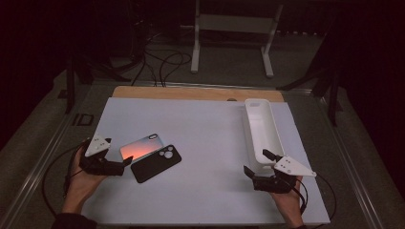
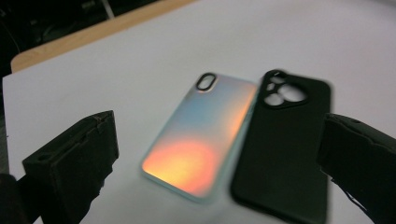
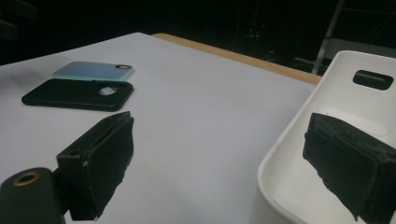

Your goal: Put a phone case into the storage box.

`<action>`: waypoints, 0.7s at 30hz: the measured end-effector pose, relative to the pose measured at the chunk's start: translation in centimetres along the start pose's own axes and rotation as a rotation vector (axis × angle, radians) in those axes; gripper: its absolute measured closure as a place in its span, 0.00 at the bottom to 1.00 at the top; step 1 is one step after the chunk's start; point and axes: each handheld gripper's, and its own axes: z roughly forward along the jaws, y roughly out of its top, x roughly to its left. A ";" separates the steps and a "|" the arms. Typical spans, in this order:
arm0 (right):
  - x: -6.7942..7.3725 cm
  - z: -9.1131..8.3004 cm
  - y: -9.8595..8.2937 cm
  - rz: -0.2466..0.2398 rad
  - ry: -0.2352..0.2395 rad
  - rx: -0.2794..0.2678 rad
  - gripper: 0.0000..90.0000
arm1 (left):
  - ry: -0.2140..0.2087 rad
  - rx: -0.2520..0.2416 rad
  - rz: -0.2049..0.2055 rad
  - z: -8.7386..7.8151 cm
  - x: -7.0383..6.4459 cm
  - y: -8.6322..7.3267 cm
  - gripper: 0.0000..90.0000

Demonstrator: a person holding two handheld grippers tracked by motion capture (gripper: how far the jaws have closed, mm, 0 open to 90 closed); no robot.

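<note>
High view shows 2 phone cases, iridescent and black, lower left on the tabletop; both look light, thin, slippery, best pinched by a long edge; both grippers' fingers wide, empty.

Iridescent phone case and black phone case lie flat, touching.

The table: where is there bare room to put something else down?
The table is bare between the black case and the tray, and along the far edge. It's crowded at left, where the iridescent case adjoins the black one by the left gripper. The right gripper straddles the tray's near end.
</note>
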 end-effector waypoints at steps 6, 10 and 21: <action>-0.1 -0.1 0.0 0.002 0.000 -0.002 0.10 | -0.028 0.139 0.028 3.3 1.8 0.4 0.00; -0.1 -0.1 0.0 0.003 -0.001 0.000 0.10 | -0.048 0.205 0.024 5.0 2.6 0.1 0.00; -0.1 0.1 0.0 0.002 0.000 0.002 0.10 | -0.106 0.320 0.036 7.6 2.9 0.1 0.02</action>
